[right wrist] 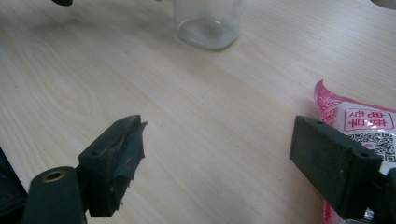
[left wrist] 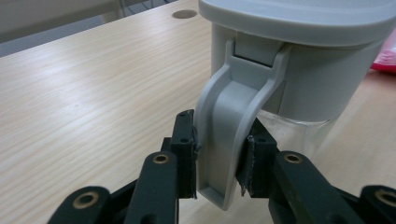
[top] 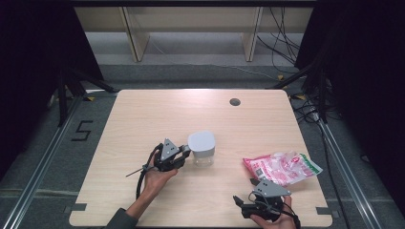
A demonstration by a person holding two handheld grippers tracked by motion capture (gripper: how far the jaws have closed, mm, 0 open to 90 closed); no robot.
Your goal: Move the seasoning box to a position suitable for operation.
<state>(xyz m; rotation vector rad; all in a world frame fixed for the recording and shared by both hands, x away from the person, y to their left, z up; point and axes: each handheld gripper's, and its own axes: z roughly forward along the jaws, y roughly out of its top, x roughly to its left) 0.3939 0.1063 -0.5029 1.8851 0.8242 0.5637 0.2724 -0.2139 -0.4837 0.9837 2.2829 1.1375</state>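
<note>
Starting nearest the person: right gripper sits at the table's front right edge, held in the right hand. In the right gripper view its fingers stand wide apart with bare wood between them, gripping nothing. Just beyond and slightly to its right lies a pink and white plastic packet, flat on the table; its printed corner shows beside the right-hand finger, close to it, though contact is hard to judge from this angle.

Left of centre, the left hand holds the left gripper, pointed toward a lidded jar that stands upright near the table's middle. The jar has a grey square lid and a clear lower body. In the left gripper view the fingers are closed on the grey clasp that hangs down from the lid's edge, one pad pressed on each side of it. The clasp's lower tip pokes out below the pads.

Farther back, a small round grommet hole sits in the table near its far edge. Beyond the table, pale wooden shelving legs and loose cables lie on the grey floor.
</note>
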